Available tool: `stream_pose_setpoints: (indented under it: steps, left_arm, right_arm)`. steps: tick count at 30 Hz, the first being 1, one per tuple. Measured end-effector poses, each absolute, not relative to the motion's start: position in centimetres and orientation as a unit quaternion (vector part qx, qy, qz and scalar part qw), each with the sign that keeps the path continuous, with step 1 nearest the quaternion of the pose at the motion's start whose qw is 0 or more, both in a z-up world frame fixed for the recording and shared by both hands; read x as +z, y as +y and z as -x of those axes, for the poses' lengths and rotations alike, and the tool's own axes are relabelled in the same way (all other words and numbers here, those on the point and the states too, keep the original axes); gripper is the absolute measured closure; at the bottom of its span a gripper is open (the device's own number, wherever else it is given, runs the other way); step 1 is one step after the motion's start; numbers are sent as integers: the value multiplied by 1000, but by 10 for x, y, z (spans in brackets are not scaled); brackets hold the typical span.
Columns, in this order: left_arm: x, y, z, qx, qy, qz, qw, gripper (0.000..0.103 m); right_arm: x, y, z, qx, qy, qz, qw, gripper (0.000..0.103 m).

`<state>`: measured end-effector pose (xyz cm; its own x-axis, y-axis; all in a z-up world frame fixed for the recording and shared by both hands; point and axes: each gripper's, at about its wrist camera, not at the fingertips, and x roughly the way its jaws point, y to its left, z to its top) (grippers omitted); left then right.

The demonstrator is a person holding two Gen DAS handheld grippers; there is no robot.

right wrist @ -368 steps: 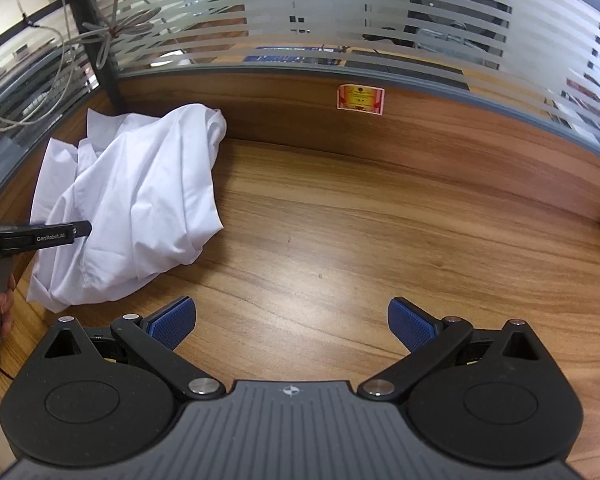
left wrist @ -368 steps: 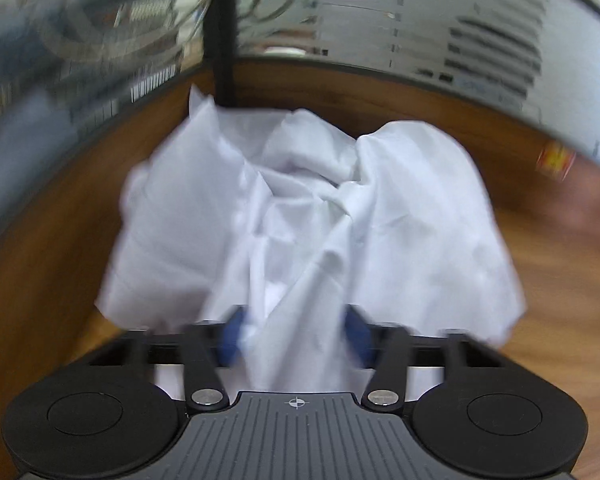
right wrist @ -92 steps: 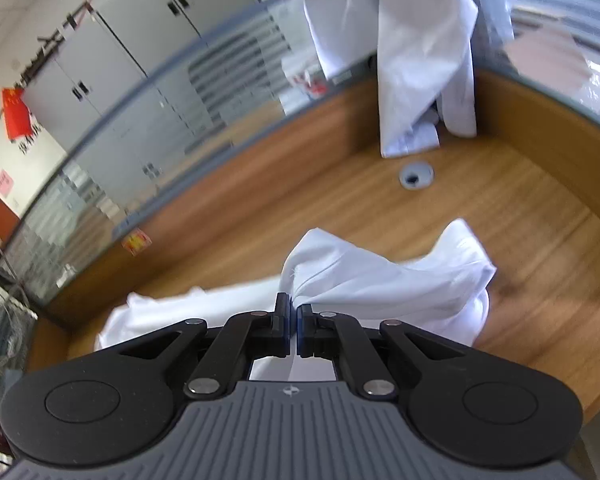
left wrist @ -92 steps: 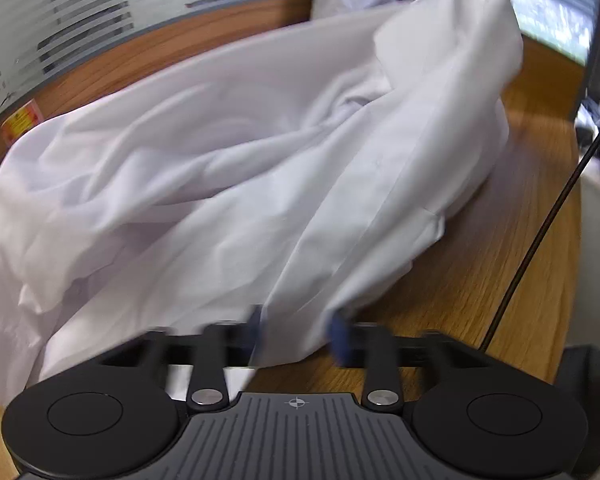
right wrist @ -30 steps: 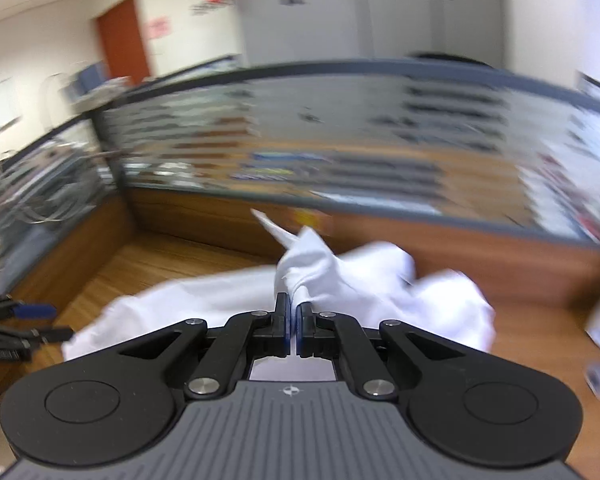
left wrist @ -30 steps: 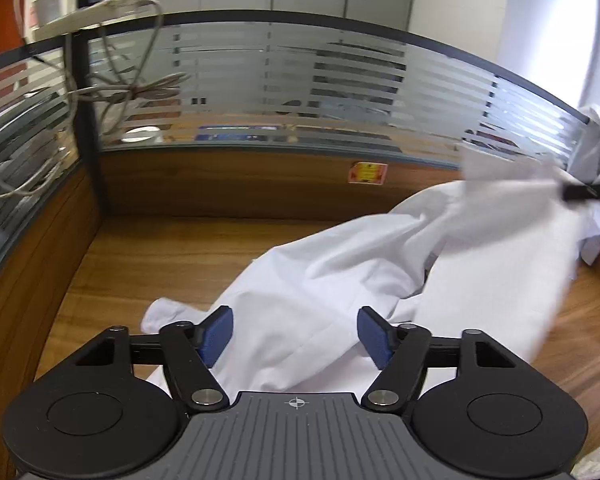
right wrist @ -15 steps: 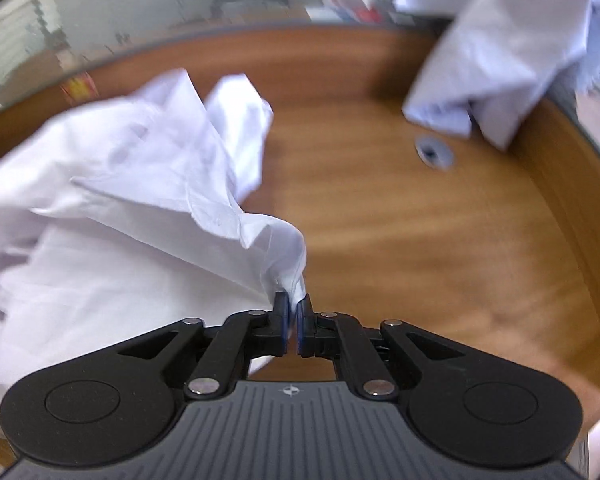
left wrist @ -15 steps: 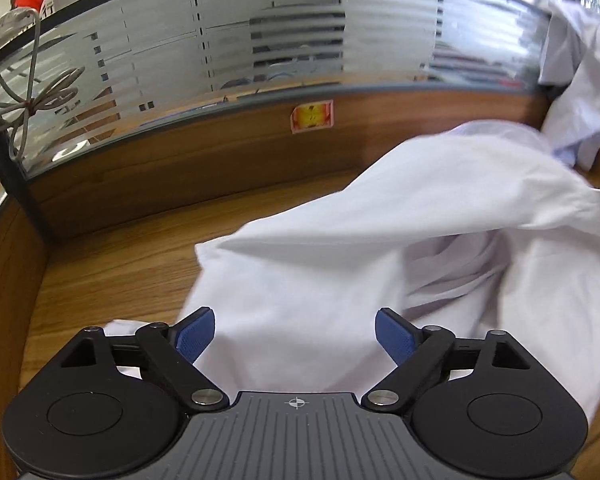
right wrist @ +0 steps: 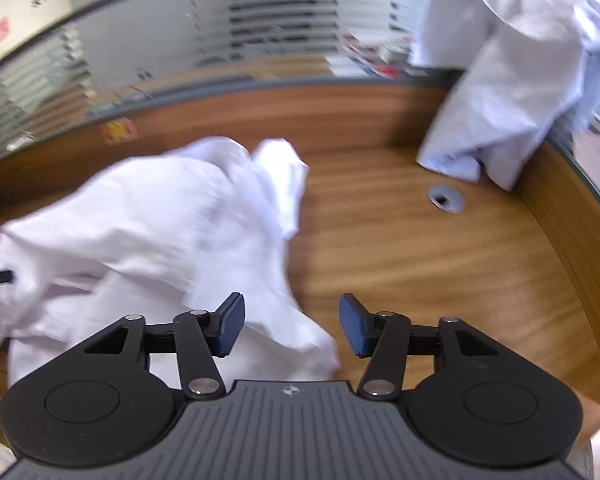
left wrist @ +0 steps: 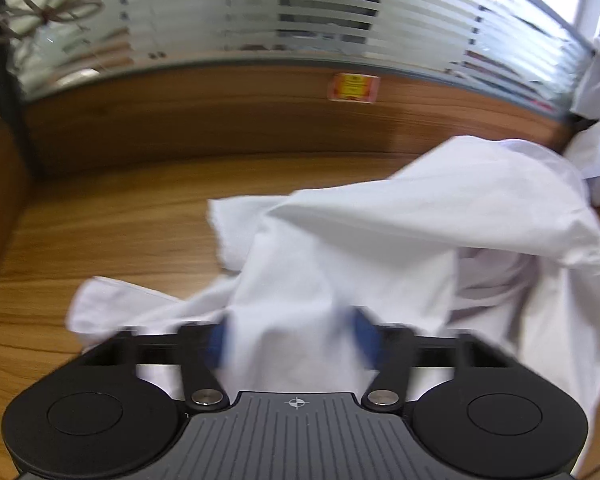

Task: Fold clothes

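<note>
1. While both cameras look forward and down over the wooden table (left wrist: pixel 100 240), the left tongs (left wrist: pixel 296 340) are pushed low into a white garment (left wrist: pixel 380 248); their blue pads are blurred and stand apart on either side of a ridge of cloth, and whether they grip it cannot be told.
2. The right tongs (right wrist: pixel 292 326) hover just above the table with their pads spread wide and nothing pinched; a low edge of the white garment (right wrist: pixel 160 232) lies between and under them.
3. That garment lies crumpled across the middle of the table, spreading toward the left side in the right wrist view.
4. A small red and yellow sticker (left wrist: pixel 353 87) sits on the wooden back panel below the striped frosted glass; its print is too blurred to read.
5. Only the right wrist view shows a round grey cable grommet (right wrist: pixel 446 198) in the table, a second pale garment (right wrist: pixel 508 92) hanging over the partition at the corner, and a red sign with unreadable marks on the far wall.
6. Only the left wrist view shows a tangle of cables (left wrist: pixel 48 4) behind the glass at upper left.
</note>
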<state>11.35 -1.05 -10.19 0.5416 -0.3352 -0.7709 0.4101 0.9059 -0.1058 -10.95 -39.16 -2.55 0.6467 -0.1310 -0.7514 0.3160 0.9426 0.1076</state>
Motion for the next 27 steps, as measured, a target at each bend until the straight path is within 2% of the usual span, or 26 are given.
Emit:
stream_pose_setpoints:
  steps: [1, 2, 11, 21, 24, 26, 27]
  left_arm:
    - [-103, -11, -114, -223, 434, -34, 872, 93]
    - [-102, -12, -112, -237, 437, -16, 868, 97]
    - [-66, -52, -63, -414, 399, 32, 817, 98]
    - [-47, -115, -11, -533, 329, -59, 777, 98]
    - [-45, -126, 3, -551, 312, -78, 770, 98]
    - [-44, -134, 11, -563, 300, -91, 765, 98]
    - [-43, -138, 16, -568, 295, -98, 762, 98]
  right_arm:
    - [-21, -386, 106, -113, 397, -117, 903, 38]
    - [-18, -380, 100, -99, 395, -122, 905, 35]
    - [0, -323, 52, 48, 393, -164, 904, 27]
    - [2, -283, 18, 154, 422, -171, 877, 27]
    - [-1, -278, 14, 168, 439, -163, 867, 36]
    - [-4, -275, 11, 177, 451, -157, 861, 47]
    - [-5, -273, 9, 182, 457, -154, 857, 48]
